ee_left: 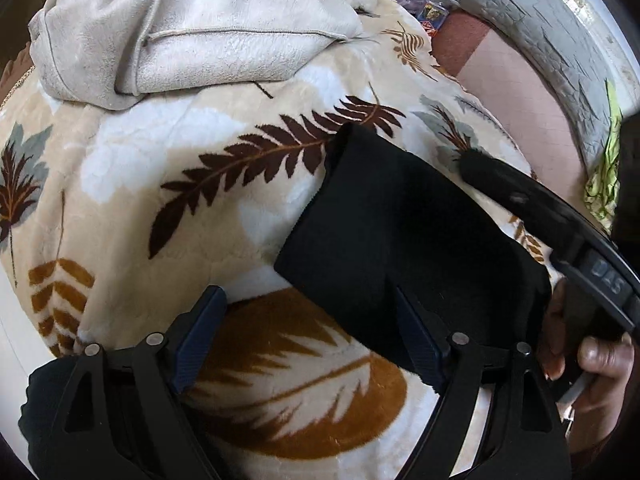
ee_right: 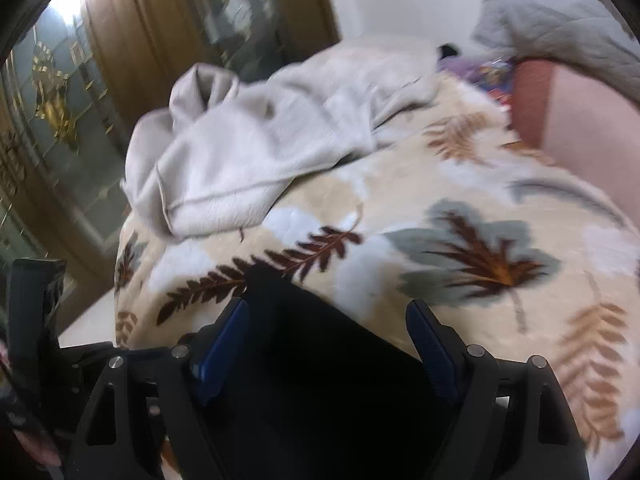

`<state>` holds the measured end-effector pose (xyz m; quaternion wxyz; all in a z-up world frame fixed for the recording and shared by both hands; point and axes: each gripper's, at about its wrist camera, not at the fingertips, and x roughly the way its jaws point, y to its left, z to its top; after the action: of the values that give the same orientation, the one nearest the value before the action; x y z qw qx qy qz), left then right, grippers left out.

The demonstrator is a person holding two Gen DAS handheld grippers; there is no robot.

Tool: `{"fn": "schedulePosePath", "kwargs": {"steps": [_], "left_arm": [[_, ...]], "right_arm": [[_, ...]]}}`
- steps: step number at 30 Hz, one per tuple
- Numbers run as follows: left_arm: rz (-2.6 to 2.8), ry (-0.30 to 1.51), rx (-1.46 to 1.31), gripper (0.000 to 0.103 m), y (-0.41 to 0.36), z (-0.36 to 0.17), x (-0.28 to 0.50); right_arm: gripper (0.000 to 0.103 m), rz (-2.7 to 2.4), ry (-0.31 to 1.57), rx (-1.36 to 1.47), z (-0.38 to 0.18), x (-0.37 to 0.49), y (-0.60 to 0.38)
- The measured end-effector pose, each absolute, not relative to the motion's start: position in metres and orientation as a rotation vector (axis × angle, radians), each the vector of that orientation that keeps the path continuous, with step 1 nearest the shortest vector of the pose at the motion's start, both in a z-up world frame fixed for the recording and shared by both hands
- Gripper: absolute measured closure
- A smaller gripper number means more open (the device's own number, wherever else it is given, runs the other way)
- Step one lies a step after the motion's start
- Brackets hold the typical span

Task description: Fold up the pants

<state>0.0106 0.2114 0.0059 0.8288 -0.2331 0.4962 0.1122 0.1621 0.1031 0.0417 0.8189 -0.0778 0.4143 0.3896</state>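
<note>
The leaf-print blanket (ee_left: 168, 200) covers the bed. A beige garment (ee_left: 180, 28) lies bunched at its far edge. The folded black pants (ee_left: 400, 232) lie on the blanket's near part, their long axis running away up-left. The left gripper (ee_left: 308, 328) hangs spread wide, its right finger against the pants' near edge. The right gripper (ee_right: 328, 344) also gapes above the pants, whose near end is hidden; that view is blurred.

Plush fleece blanket (ee_left: 168, 168): cream ground, printed with dark brown fern fronds, grey-blue leaves, and orange-tan feathers at lower centre of the frame. Folded soft pants (ee_left: 400, 240): plain black, centre right. Crumpled velour garment (ee_left: 192, 28): pale beige-grey, unpatterned, upper left. Quilted cover (ee_left: 532, 40): grey, stitched, upper right. Gripper finger pads (ee_right: 224, 344): dark blue on black frames. Panelled door (ee_right: 60, 120): brown wood, gold-ornamented glass, at left.
</note>
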Motion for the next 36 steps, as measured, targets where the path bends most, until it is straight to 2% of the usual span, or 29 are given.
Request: {"fn": "schedulePosePath", "kwargs": {"steps": [6,8,9,10,11,12,13,14,15,16,21,25,27,31,36], "left_arm": [[0.224,1.02,-0.431,0.0,0.199,0.002,0.017],[0.233,1.006,-0.407,0.0,0.196,0.0,0.018],[0.231,0.995,-0.403,0.0,0.196,0.0,0.018],[0.228,0.99,-0.404,0.0,0.198,0.0,0.019],[0.222,0.982,-0.408,0.0,0.198,0.0,0.019],[0.213,0.963,-0.413,0.012,0.2,0.003,0.018],[0.195,0.94,-0.412,0.05,0.199,0.007,0.017],[0.15,0.937,-0.416,0.064,0.198,0.011,0.017],[0.116,0.932,-0.43,0.074,0.197,0.016,0.017],[0.103,0.905,-0.431,0.077,0.195,0.024,0.015],[-0.013,0.747,-0.329,0.082,0.166,0.08,-0.003],[-0.143,0.687,-0.274,0.082,0.131,0.111,-0.011],[-0.214,0.671,-0.23,0.082,0.106,0.119,-0.013],[-0.363,0.687,-0.151,0.083,0.044,0.114,-0.011],[-0.507,0.813,-0.072,0.084,-0.033,0.067,0.009]], "right_arm": [[0.021,0.942,0.952,-0.29,0.01,0.169,0.152],[0.025,0.949,0.965,-0.333,0.0,0.166,0.162],[0.032,0.951,0.964,-0.349,-0.005,0.162,0.167],[0.052,0.946,0.959,-0.353,-0.006,0.159,0.167],[0.066,0.935,0.949,-0.348,-0.005,0.158,0.166],[0.072,0.926,0.938,-0.319,-0.001,0.158,0.162],[0.078,0.931,0.937,-0.268,0.004,0.159,0.153],[0.08,0.933,0.931,-0.23,0.01,0.159,0.146],[0.082,0.938,0.914,-0.187,0.018,0.158,0.137],[0.083,0.941,0.892,-0.156,0.027,0.155,0.129],[0.084,0.941,0.745,0.011,0.085,0.138,0.072],[0.084,0.887,0.641,0.171,0.119,0.123,-0.003],[0.092,0.851,0.607,0.226,0.127,0.117,-0.036],[0.095,0.718,0.584,0.297,0.12,0.098,-0.11],[0.097,0.496,0.661,0.425,0.076,0.089,-0.185]]}}
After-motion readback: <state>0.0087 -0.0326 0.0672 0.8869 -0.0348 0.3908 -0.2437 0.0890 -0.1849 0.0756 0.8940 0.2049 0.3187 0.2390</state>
